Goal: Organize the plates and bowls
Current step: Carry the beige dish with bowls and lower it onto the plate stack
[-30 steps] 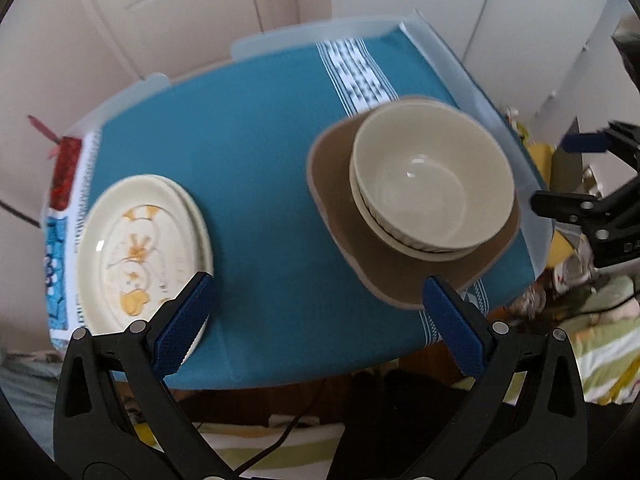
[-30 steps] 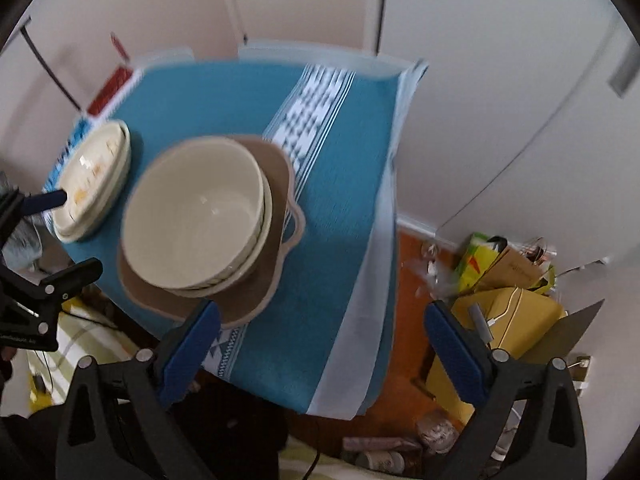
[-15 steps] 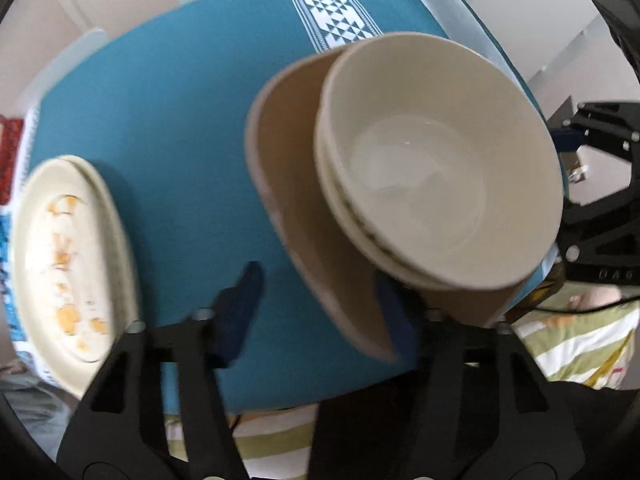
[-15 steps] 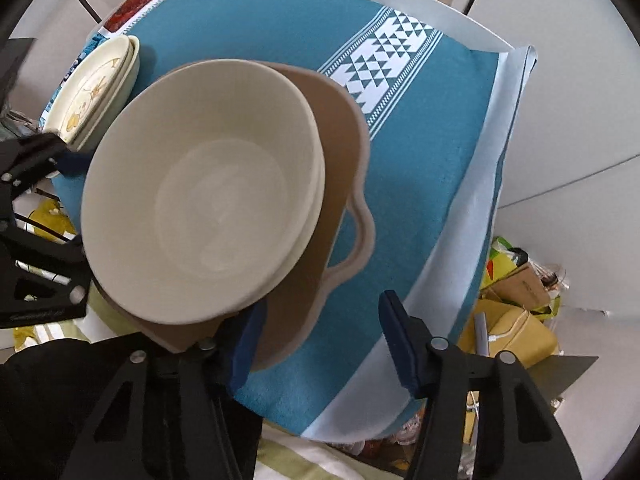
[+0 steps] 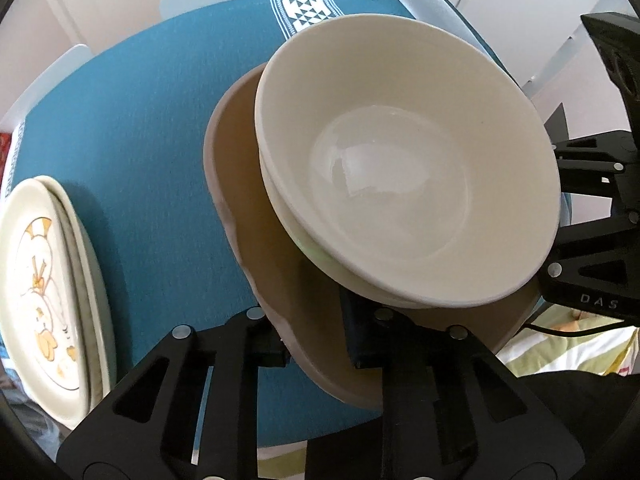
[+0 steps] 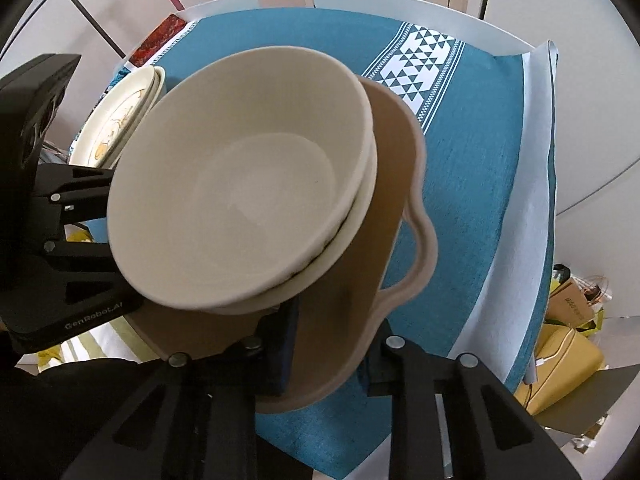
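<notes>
A brown handled dish (image 5: pixel 256 240) (image 6: pixel 396 168) rests on the teal tablecloth (image 5: pixel 140 120) with two nested cream bowls (image 5: pixel 400 176) (image 6: pixel 248 184) inside it. My left gripper (image 5: pixel 316 336) has its jaws closing on the dish's near rim, one pad inside and one outside. On the opposite side, beside the handle, my right gripper (image 6: pixel 330 350) is closing the same way, with the rim between its pads. Two stacked cream plates with a duck picture (image 5: pixel 36 280) (image 6: pixel 120 116) lie at the table's left end, apart from both grippers.
Each gripper's black body shows in the other's view (image 5: pixel 592 240) (image 6: pixel 52 240). A patterned white band (image 6: pixel 412 68) crosses the cloth. Yellow bags and boxes (image 6: pixel 568 352) sit on the floor past the table's right edge. Striped bedding (image 5: pixel 560 344) lies below the near edge.
Both grippers have come down from above the table to the brown dish. Their jaws went from wide apart to closed around its rim on opposite sides.
</notes>
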`<state>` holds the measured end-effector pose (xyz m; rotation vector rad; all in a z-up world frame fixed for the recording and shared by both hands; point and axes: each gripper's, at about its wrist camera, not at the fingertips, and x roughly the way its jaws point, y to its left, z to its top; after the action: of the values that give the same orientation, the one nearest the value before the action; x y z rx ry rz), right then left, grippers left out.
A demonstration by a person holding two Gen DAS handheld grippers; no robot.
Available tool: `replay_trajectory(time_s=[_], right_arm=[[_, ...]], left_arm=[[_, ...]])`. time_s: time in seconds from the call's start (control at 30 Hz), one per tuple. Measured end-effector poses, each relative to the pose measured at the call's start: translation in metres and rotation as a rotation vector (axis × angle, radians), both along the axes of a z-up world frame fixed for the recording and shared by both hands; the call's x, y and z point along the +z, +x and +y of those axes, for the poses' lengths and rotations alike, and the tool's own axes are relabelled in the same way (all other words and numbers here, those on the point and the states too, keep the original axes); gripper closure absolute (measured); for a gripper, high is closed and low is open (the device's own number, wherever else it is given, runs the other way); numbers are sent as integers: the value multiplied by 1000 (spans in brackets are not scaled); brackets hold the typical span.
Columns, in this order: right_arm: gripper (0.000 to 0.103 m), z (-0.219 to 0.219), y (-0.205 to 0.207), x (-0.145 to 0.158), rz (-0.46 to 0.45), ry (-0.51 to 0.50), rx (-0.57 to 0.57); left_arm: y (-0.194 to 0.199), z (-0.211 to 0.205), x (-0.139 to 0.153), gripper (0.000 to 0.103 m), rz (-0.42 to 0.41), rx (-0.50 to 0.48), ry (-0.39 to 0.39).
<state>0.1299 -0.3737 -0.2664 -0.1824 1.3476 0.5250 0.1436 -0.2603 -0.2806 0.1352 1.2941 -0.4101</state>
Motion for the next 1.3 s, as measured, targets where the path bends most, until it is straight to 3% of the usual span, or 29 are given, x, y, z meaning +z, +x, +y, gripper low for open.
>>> replay_trajectory(time_s=[0.17,0.57,0.73,1.07,1.3], right_arm=[[82,-3,5,-6,26,6,-1],[83,1,-1,9,-70,3,5],[83,15,2,25,-107,10,23],[83,75,2,77,-162,13,80],[84,138,0,88,-160,23,35]], left_arm=[[-3,0,3,87,-4,-6,13],[-1,10,10,87,-69,11,30],[0,24,26,87,-91,38,40],[-9,92,85,87,-156,76,48],[3,157,92,87,-156,38,75]])
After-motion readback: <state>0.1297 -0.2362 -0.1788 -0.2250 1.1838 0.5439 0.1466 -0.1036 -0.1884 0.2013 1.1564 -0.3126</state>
